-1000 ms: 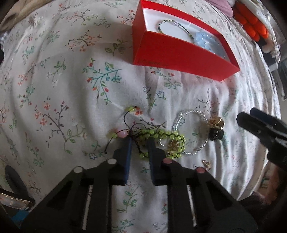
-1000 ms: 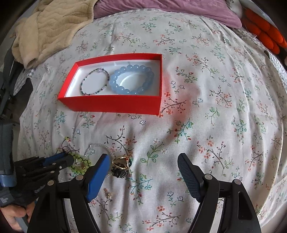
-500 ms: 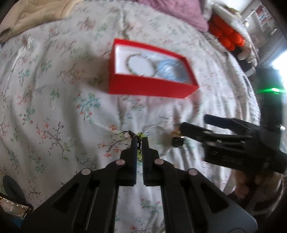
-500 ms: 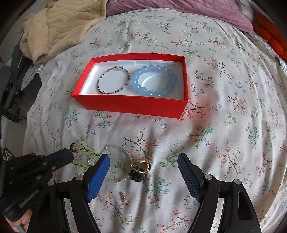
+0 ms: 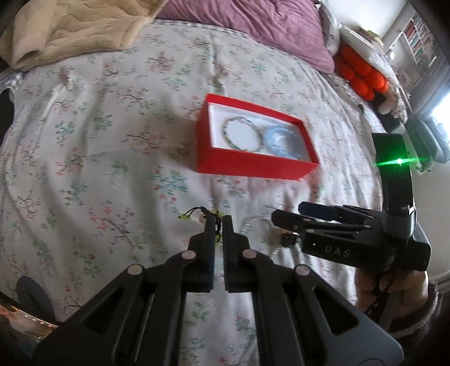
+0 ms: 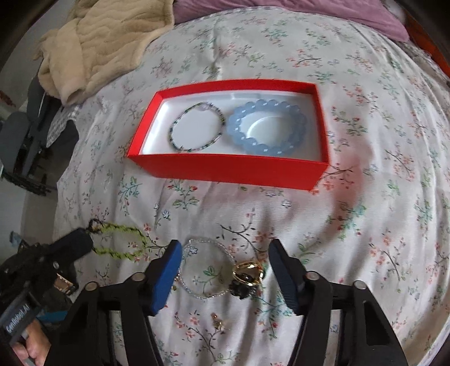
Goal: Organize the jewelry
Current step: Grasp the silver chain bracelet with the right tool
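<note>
My left gripper (image 5: 218,222) is shut on a green beaded bracelet (image 6: 118,242) with a black cord and holds it lifted off the bedspread; the bracelet hangs from it in the right wrist view. My right gripper (image 6: 223,250) is open, low over a clear beaded bracelet (image 6: 206,270) and a gold and black ring cluster (image 6: 247,277). A red box (image 6: 233,169) lies beyond, holding a thin multicolour bracelet (image 6: 197,126) and a blue bead bracelet (image 6: 267,128). The box also shows in the left wrist view (image 5: 253,169).
A small gold earring (image 6: 218,323) lies near the right gripper's base. A beige blanket (image 6: 98,42) and a purple pillow (image 5: 253,25) lie at the far side of the floral bedspread (image 6: 379,197). Orange cushions (image 5: 362,76) sit at far right.
My left gripper has closed on the green bracelet and lifted it up and back from the pile. The right gripper has moved forward over the clear bracelet and rings.
</note>
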Motion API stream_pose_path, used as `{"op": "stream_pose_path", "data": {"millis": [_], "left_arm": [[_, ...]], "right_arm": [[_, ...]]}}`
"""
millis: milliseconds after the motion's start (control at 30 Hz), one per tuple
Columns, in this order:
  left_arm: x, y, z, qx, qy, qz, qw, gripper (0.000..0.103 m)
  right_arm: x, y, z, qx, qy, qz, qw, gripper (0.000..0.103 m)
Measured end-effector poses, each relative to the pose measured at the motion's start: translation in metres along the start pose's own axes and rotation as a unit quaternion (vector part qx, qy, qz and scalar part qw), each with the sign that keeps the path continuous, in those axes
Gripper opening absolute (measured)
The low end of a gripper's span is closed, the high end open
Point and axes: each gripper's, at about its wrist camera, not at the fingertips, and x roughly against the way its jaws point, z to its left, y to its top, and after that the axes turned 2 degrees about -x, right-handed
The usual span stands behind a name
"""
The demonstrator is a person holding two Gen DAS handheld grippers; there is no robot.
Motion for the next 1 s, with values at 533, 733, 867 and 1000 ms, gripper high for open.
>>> {"op": "stream_pose_path", "data": {"millis": [533,733,867,1000], "left_arm": [[-0.031,-0.001,0.021,0.035,0.021,0.047,0.9981,0.006],[-0.034,-0.001,0.02,0.035,0.023,0.05,0.9978,0.006],[-0.031,0.001,0.021,0.039,0.021,0.045,0.998,0.006],[-0.028,0.004,0.021,0.041,0.016,0.037,0.9983,0.006]], "right_arm": [[-0.049,-0.006,0.041,0.121,-0.085,0.043,0.988,0.016],[-0.046,-0.008,0.046,0.117,-0.078,0.036,0.989,0.005],[-0.034,-0.006,0.036,0.101,-0.071,0.025,0.992,0.005],[-0.017,-0.003,0.029,0.088,-0.06,0.007,0.994,0.004]]}}
